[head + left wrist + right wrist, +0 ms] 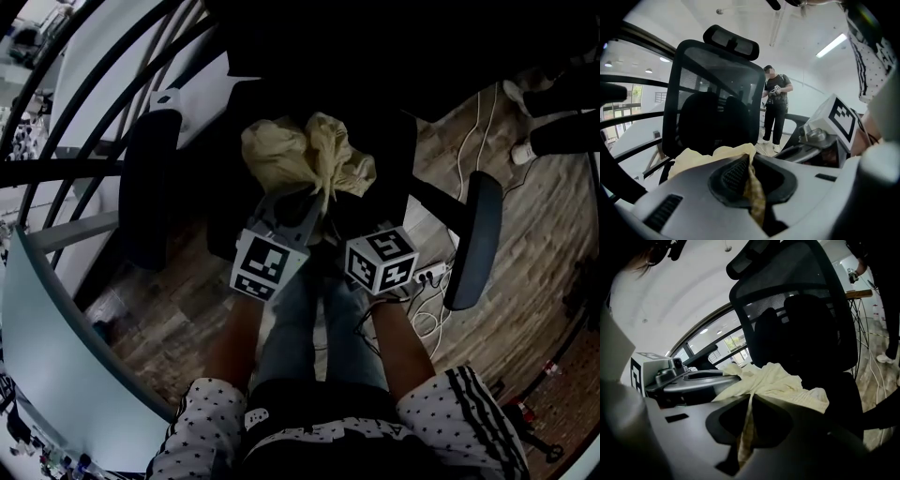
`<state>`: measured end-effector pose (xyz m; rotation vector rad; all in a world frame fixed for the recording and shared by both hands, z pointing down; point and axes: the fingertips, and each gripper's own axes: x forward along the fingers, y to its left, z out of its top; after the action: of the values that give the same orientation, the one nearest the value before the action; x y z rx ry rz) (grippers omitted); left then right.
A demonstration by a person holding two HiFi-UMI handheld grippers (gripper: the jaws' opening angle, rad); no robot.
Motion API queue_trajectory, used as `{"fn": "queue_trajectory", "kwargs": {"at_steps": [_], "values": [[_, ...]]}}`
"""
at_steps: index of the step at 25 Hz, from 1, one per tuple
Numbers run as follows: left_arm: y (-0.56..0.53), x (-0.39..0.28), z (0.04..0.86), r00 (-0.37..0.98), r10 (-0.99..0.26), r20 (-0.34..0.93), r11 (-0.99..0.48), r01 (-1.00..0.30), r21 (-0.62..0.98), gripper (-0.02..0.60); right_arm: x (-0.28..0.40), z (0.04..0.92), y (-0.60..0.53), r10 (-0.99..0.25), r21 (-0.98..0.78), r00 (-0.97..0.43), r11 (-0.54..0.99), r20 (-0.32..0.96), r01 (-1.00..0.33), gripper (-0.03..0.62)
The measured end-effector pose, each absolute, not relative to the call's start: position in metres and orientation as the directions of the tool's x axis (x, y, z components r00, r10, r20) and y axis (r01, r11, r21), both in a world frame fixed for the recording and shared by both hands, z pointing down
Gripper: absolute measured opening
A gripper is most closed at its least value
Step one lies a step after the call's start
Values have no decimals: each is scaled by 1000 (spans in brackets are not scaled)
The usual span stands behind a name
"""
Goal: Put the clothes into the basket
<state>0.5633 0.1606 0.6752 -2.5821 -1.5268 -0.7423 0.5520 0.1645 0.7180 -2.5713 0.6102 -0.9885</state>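
1. Firmly pinched: my left tongs (750, 176) are closed almost flat on a fold of the pale yellow garment (305, 150), and a strip of it trails back between the jaws.
2. My right tongs (746, 425) are clamped just as tightly on another fold, just beside the left pair, at the front of the office chair (717, 89).
3. The rest of the garment is bunched over the chair's seat, toward the backrest. Part of it looks to rest on the seat.
4. To lift well, I judge, both grips should hold as they are and rise together until the loose cloth clears the seat and the armrests (150, 187).
5. No basket shows near the chair, so I should find it before I swing the load, lest a hanging end snag.
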Motion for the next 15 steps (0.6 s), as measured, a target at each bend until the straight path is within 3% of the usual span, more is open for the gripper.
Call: {"fn": "queue_trajectory", "kwargs": {"at_steps": [15], "values": [[180, 530, 614, 500, 784, 369, -577, 806, 134, 35, 521, 658, 183, -546, -438, 694, -826, 468, -355, 32]]}}
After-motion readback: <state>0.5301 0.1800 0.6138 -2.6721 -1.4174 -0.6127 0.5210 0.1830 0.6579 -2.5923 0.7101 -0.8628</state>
